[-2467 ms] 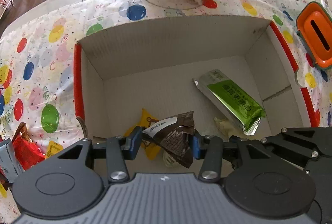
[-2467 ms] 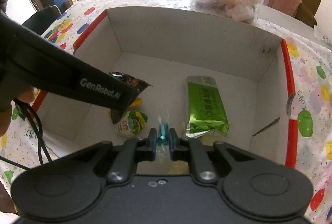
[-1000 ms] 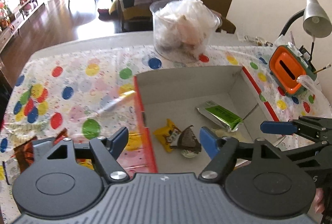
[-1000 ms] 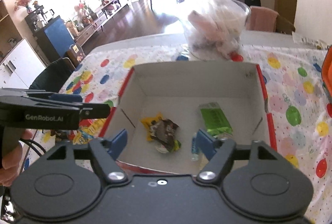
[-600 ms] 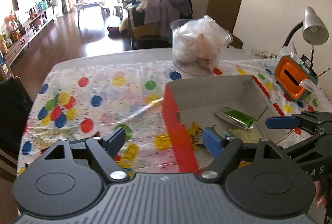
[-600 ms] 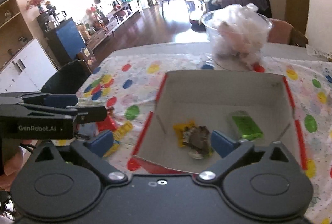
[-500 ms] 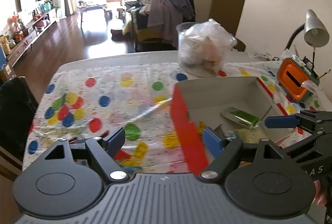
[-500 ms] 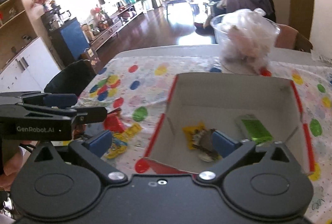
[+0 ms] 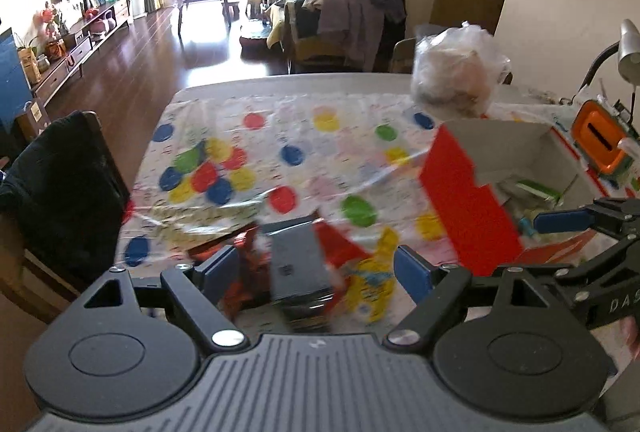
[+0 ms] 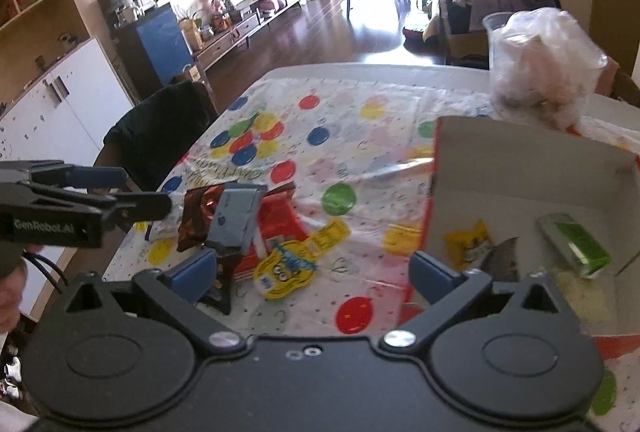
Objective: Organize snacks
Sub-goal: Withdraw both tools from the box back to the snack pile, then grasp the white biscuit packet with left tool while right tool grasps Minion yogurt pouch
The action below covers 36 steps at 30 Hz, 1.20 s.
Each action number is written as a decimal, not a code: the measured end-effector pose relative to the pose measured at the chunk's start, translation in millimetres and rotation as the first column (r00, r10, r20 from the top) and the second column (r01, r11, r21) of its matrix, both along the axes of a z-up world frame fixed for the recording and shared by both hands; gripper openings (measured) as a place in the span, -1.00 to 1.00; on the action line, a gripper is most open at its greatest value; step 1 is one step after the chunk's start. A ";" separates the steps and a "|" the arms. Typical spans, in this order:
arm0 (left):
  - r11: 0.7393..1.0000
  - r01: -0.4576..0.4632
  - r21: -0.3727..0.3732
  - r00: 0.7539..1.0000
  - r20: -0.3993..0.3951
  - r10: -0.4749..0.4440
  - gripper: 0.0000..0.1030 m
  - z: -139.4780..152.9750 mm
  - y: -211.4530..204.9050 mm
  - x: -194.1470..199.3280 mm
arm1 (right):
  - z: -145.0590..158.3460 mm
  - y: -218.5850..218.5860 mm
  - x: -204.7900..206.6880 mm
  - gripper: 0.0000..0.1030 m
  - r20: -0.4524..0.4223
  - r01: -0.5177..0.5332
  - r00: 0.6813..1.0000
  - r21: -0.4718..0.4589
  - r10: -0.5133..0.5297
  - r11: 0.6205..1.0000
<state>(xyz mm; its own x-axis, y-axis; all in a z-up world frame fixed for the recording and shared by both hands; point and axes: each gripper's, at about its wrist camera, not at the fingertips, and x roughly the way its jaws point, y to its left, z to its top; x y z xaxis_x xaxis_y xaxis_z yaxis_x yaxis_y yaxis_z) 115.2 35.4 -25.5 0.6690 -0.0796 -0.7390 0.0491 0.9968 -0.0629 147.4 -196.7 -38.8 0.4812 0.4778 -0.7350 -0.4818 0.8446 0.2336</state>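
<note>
A pile of snack packets lies on the balloon-print tablecloth: a grey-blue packet (image 9: pixel 298 264) (image 10: pixel 236 218), a red packet (image 10: pixel 280 228), a brown foil packet (image 10: pixel 196 216) and a yellow packet (image 9: pixel 370 278) (image 10: pixel 292 266). My left gripper (image 9: pixel 316 272) is open and empty, held above this pile. My right gripper (image 10: pixel 312 270) is open and empty, above the table between the pile and the red-edged cardboard box (image 10: pixel 532 167) (image 9: pixel 468 199). In the box lie a green packet (image 10: pixel 572 242), a yellow packet (image 10: pixel 464 244) and a dark brown packet (image 10: pixel 502 260).
A clear tub with a stuffed plastic bag (image 10: pixel 540 71) (image 9: pixel 456 71) stands behind the box. An orange-lidded container (image 9: pixel 600 139) and a desk lamp (image 9: pixel 628 47) are at the far right. A dark chair (image 10: pixel 160 127) stands at the table's left edge.
Both grippers let go of their snacks into the box, opened, rose and swung left. The left one now faces the pile of packets on the cloth.
</note>
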 end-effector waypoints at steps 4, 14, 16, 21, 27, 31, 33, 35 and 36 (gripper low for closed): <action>0.999 0.037 0.036 0.999 -0.006 -0.037 0.65 -9.8 31.5 -1.6 | -14.9 18.7 5.2 1.00 -0.054 0.020 0.998 -0.009 -0.020 1.000; 0.992 0.124 0.028 0.988 -0.100 -0.121 0.65 -48.9 96.0 9.6 | -54.3 62.3 19.4 0.96 -0.129 0.086 0.987 -0.063 -0.093 0.994; 0.986 0.158 0.056 0.980 -0.131 -0.149 0.65 -58.5 103.0 15.6 | -63.3 66.9 23.6 0.96 -0.151 0.099 0.982 -0.082 -0.111 0.992; 0.981 0.187 0.055 0.963 -0.209 -0.172 0.65 -82.3 119.8 35.3 | -85.1 73.7 36.9 0.93 -0.216 0.139 0.962 -0.138 -0.166 0.981; 0.972 0.232 0.042 0.947 -0.239 -0.216 0.65 -100.2 128.8 53.1 | -95.5 83.7 42.5 0.86 -0.241 0.089 0.963 -0.154 -0.125 0.984; 0.938 0.339 0.070 0.906 -0.291 -0.306 0.65 -112.6 124.8 65.5 | -100.3 87.7 48.2 0.77 -0.242 0.100 0.960 -0.178 -0.142 0.979; 0.922 0.377 0.086 0.888 -0.314 -0.334 0.65 -117.9 122.9 71.3 | -102.2 88.6 51.2 0.75 -0.253 0.129 0.952 -0.174 -0.170 0.976; 0.911 0.406 0.072 0.868 -0.344 -0.359 0.65 -122.9 123.1 77.5 | -103.3 91.5 53.5 0.71 -0.251 0.149 0.949 -0.176 -0.191 0.973; 0.908 0.414 0.068 0.861 -0.353 -0.367 0.65 -124.6 123.8 79.6 | -104.3 93.4 54.9 0.69 -0.253 0.155 0.947 -0.180 -0.198 0.971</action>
<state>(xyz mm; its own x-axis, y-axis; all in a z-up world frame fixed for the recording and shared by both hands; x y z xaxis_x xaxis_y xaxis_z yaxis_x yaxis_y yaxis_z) 194.8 159.2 -150.1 0.3249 -0.1666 -0.9310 0.4368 0.8995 -0.0085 202.4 -103.3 -143.1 0.3232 0.2724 -0.9063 -0.2592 0.9465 0.1921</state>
